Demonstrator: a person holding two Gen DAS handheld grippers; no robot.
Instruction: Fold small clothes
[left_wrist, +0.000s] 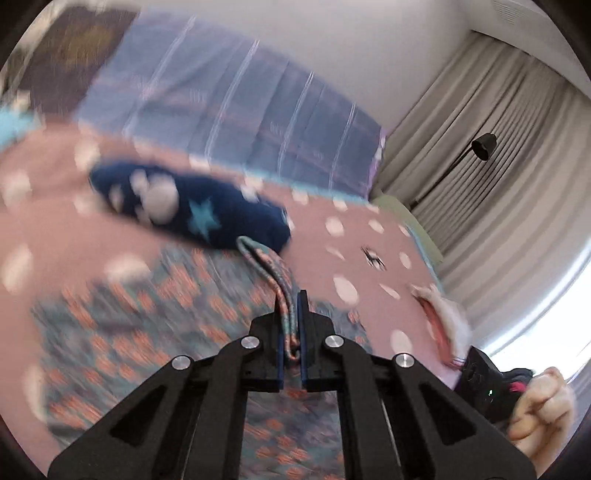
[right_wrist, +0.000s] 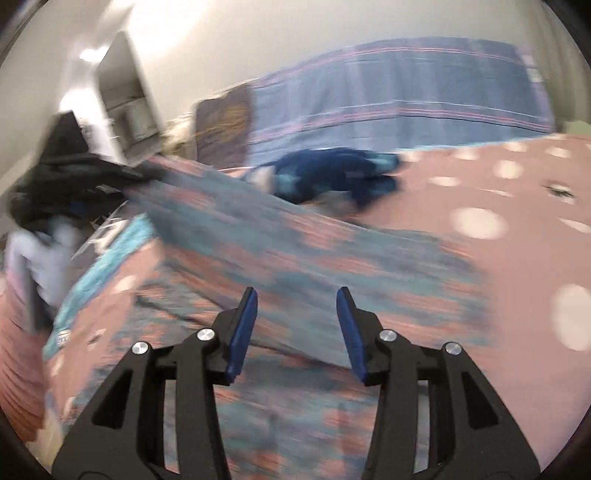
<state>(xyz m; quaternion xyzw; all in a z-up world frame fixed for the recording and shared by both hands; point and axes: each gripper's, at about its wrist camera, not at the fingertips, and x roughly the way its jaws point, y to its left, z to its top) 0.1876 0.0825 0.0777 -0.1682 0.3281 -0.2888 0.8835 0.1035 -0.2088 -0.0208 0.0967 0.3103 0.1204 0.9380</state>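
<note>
A bed (left_wrist: 369, 229) with a pink, white-dotted cover fills both views. A grey-blue cloth with orange marks (left_wrist: 155, 317) lies across it, spreading over the lower left of the left wrist view and the centre of the right wrist view, blurred in both. A dark blue garment with a light star (left_wrist: 207, 210) sits on the bed beyond it, at centre left. The left gripper (left_wrist: 291, 314) is clenched on a folded edge of the patterned cloth. The right gripper (right_wrist: 297, 314) stands released over the cloth, nothing between its pads.
</note>
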